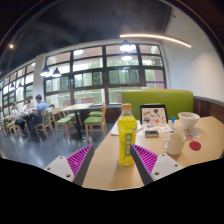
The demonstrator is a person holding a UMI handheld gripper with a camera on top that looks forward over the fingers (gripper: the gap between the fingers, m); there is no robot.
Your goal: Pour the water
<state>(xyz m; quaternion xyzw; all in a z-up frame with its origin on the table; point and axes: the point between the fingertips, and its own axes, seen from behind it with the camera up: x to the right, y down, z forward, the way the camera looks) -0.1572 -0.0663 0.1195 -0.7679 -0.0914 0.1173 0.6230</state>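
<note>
Two fingers [124,160] stand spread, the yellow-green bottle [126,135] upright on the desk [110,170] between them, gaps either side, apparently lined up for a grasp. White cups [174,143] wait just right of it, likely the pouring target.

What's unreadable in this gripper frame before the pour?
- bottle, gripper view: label text too small; its base sits between the open fingers, gap each side.
- white cup: interior hidden by its own rim, so fill level unknown.
- bowl: contents hidden by its rim.
- framed card: print too small to read.
- gripper: finger bases cut off by the view's lower edge.
- people at the far tables: too small to tell what they're doing.
</note>
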